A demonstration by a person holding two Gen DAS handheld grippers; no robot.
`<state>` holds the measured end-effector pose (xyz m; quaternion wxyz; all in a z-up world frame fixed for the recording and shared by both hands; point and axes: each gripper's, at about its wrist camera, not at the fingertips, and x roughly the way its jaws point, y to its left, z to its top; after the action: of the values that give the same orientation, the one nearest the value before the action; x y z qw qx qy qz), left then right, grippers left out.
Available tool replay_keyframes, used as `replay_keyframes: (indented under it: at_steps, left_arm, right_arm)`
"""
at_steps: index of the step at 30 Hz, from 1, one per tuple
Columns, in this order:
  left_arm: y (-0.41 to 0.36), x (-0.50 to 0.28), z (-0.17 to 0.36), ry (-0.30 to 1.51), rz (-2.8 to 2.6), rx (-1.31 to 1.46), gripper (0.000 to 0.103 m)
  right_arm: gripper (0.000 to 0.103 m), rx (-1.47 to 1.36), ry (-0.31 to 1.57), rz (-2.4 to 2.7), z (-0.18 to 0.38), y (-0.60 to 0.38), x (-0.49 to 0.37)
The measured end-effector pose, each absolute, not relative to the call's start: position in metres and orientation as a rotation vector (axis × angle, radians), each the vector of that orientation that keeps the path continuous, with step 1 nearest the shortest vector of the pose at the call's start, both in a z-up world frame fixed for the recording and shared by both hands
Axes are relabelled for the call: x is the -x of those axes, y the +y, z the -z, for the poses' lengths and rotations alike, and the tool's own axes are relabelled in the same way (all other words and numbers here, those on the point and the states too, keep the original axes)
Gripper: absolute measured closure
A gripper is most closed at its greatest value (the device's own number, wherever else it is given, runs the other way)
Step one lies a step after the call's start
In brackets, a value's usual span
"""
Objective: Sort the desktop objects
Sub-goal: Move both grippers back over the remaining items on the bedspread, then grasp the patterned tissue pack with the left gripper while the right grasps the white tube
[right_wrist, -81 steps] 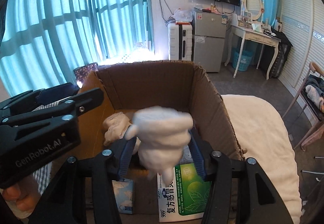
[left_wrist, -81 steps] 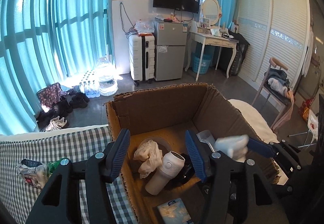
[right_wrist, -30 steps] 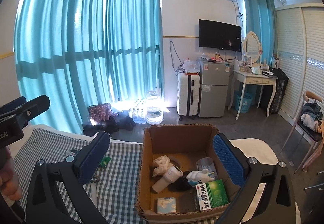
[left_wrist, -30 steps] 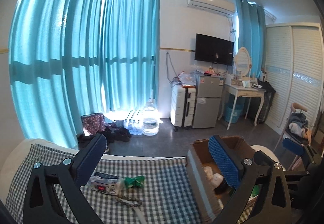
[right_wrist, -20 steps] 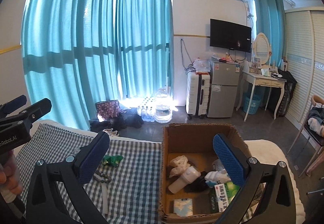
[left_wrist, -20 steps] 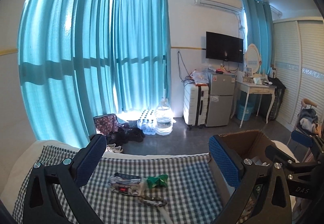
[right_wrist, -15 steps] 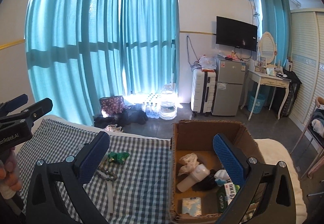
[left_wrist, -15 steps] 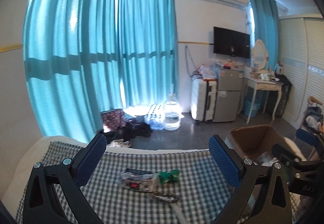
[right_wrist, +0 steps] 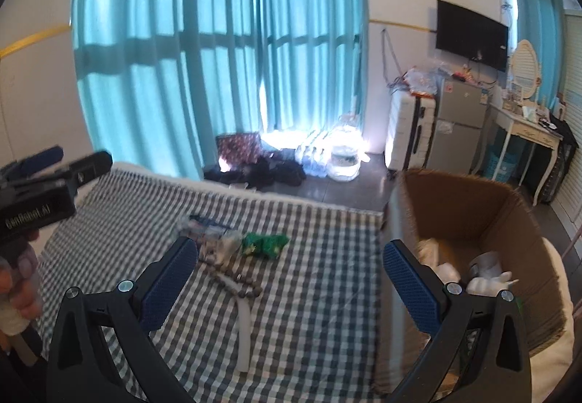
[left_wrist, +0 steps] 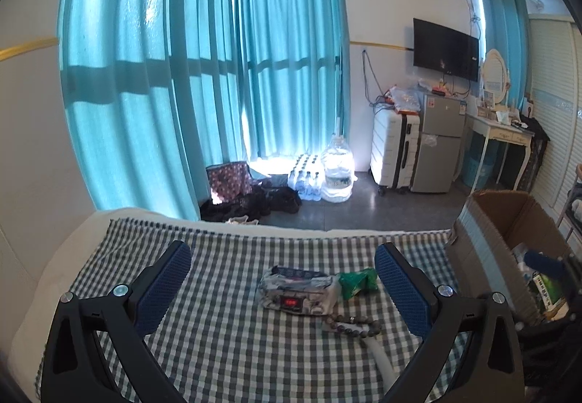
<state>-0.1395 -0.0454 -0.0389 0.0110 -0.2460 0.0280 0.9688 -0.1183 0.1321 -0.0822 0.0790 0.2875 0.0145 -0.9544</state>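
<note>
**Both grippers empty above the checked cloth**

The left gripper (left_wrist: 283,285) is hovering with fingers spread wide; the crinkled packet (left_wrist: 296,293), green wrapper (left_wrist: 358,282) and bead string (left_wrist: 351,324) are lying between them. The right gripper (right_wrist: 291,277) is also gaping, beads and white strip (right_wrist: 244,330) lying between its fingers, cardboard box (right_wrist: 502,221) beyond its right finger.

On your left claw (right_wrist: 54,162), seen at the left of the right wrist view, you can read "GenRobot.AI" in blurred white lettering; no other text is legible.
</note>
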Motion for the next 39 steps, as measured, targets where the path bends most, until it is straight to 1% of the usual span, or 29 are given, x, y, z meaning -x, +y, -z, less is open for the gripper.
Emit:
replay_keyframes:
  at_steps: [9, 16, 20, 25, 29, 30, 33, 35, 39]
  left_arm:
    - [-0.064, 0.161, 0.073, 0.082, -3.012, 0.87, 0.0]
    - [-0.067, 0.188, 0.109, 0.1, -2.963, 0.994, 0.0]
    - [-0.07, 0.205, 0.129, 0.069, -2.941, 1.045, 0.0]
    - [-0.072, 0.231, 0.158, 0.053, -2.87, 1.138, 0.0]
    - [-0.068, 0.246, 0.18, 0.052, -2.813, 1.167, 0.0]
    - [-0.067, 0.25, 0.183, 0.052, -2.807, 1.17, 0.0]
    - [-0.064, 0.264, 0.196, 0.055, -2.79, 1.189, 0.0]
    - [-0.062, 0.276, 0.205, 0.055, -2.775, 1.207, 0.0]
    - [-0.06, 0.294, 0.223, 0.068, -2.764, 1.255, 0.0]
  right_arm:
    - [0.001, -1.057, 0.039, 2.733, 0.149, 0.102, 0.149]
    - [0.001, -1.143, 0.078, 2.714, 0.186, 0.085, 0.162]
    - [0.001, -1.224, 0.038, 2.678, 0.206, 0.076, 0.172]
    - [0.001, -1.282, 0.089, 2.649, 0.228, 0.066, 0.177]
    - [0.001, -1.342, 0.016, 2.614, 0.246, 0.065, 0.186]
    - [0.002, -1.362, 0.008, 2.605, 0.251, 0.063, 0.189]
    - [0.011, -1.409, 0.037, 2.583, 0.266, 0.055, 0.193]
    - [0.011, -1.409, 0.076, 2.59, 0.272, 0.051, 0.192]
    - [0.011, -1.401, 0.073, 2.587, 0.274, 0.049, 0.194]
